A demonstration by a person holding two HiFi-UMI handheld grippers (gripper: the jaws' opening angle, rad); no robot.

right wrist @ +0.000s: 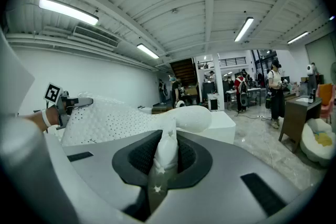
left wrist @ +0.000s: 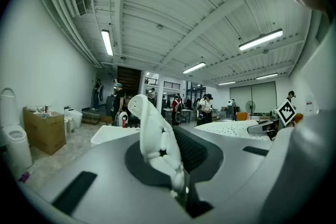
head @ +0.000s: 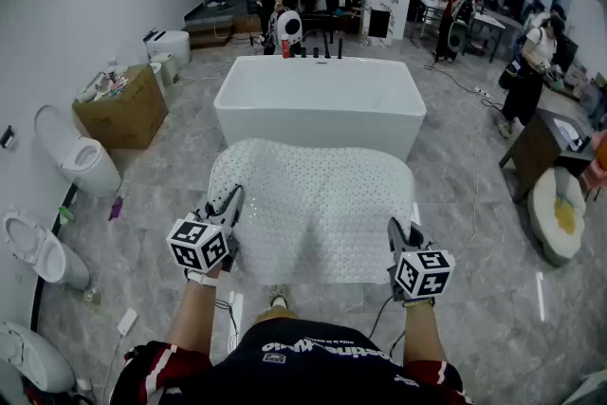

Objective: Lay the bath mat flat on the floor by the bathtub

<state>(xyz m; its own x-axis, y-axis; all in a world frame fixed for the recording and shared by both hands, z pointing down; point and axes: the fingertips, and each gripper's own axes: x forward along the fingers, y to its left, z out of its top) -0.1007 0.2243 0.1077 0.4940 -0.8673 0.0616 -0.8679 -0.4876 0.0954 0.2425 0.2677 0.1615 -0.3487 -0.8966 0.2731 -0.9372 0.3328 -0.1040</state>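
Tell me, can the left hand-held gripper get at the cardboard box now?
Probably not: the left hand-held gripper is shut on the bath mat, and the cardboard box stands far off by the wall.

place: staged lab hall | cues: bathtub point(head: 318, 126), loose toilets point(head: 83, 168), desks point(head: 542, 145), strip lights point(left wrist: 261, 39)

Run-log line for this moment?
left claw: shut on bath mat | right claw: shut on bath mat | bath mat: held spread, airborne, before bathtub

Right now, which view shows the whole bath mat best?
Head view: the whole bath mat is in frame, spread before the bathtub. The gripper views show only a pinched edge and part of its surface.
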